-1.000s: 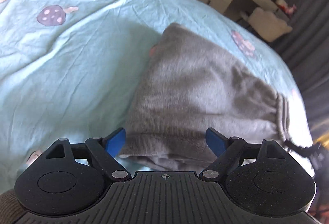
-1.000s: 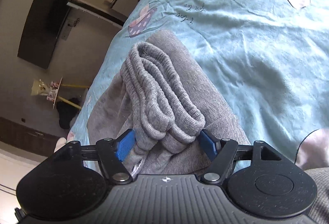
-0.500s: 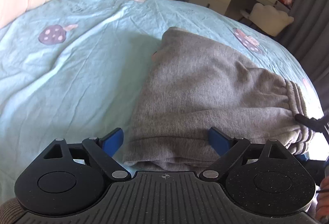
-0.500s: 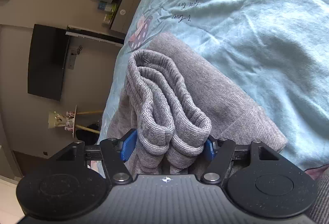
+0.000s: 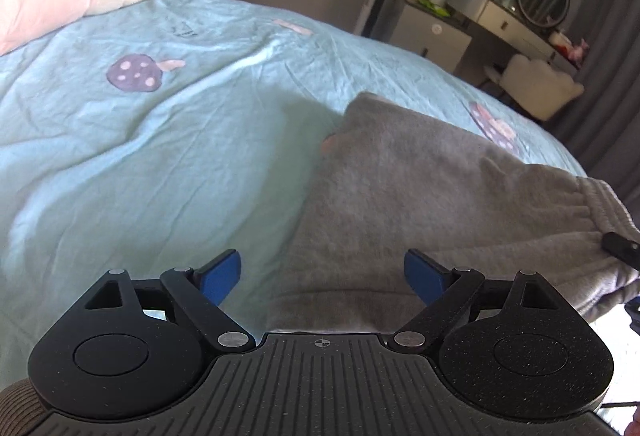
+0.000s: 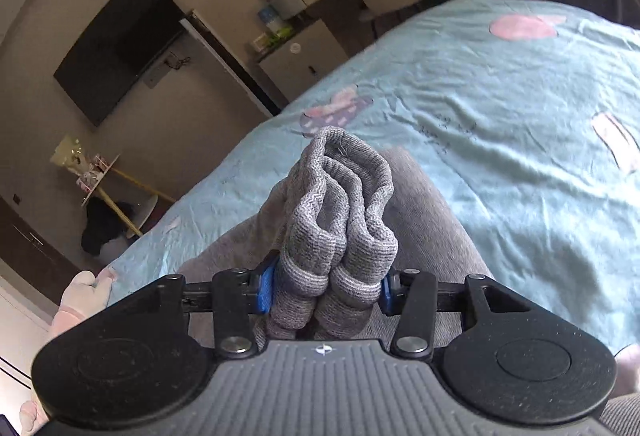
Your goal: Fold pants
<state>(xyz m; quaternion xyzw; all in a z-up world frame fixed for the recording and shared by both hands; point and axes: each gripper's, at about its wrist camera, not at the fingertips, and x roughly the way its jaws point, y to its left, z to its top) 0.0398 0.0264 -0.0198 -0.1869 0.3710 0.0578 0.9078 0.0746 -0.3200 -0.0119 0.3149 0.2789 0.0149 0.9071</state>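
My right gripper is closing, its blue pads squeezing the ribbed cuffs of the grey pants, which lie folded on the teal bedspread. My left gripper gapes wide over the pants' near edge, gripping nothing.

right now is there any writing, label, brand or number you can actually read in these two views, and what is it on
None can be read.
Small dark handwritten-style script printed on the blue bedsheet, at in the right wrist view: too blurred to read.
The same sort of print on the sheet at in the left wrist view: too small and blurred.
Round mark on the white cabinet: too small to tell.
The grey pants: no label showing.
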